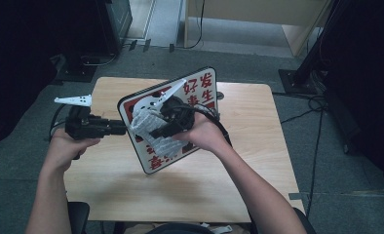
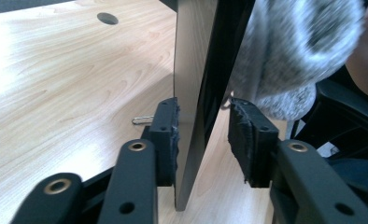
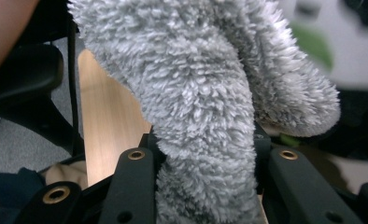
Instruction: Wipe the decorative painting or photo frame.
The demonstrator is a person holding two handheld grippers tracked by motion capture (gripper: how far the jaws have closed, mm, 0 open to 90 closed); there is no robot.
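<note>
Right claw [image 3: 203,154] with fluffy cloth [image 3: 205,102] against board [image 1: 168,119] over table [image 1: 248,146]

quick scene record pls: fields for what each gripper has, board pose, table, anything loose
left gripper: jaws astride the board's edge; one pad on it, the other with a gap
right gripper: shut on grey fluffy cloth, pressed to board face
board: white, red border, red characters; lifted and tilted above table
table: light wood, round hole near far edge
loose: paper clip on table beside board
</note>
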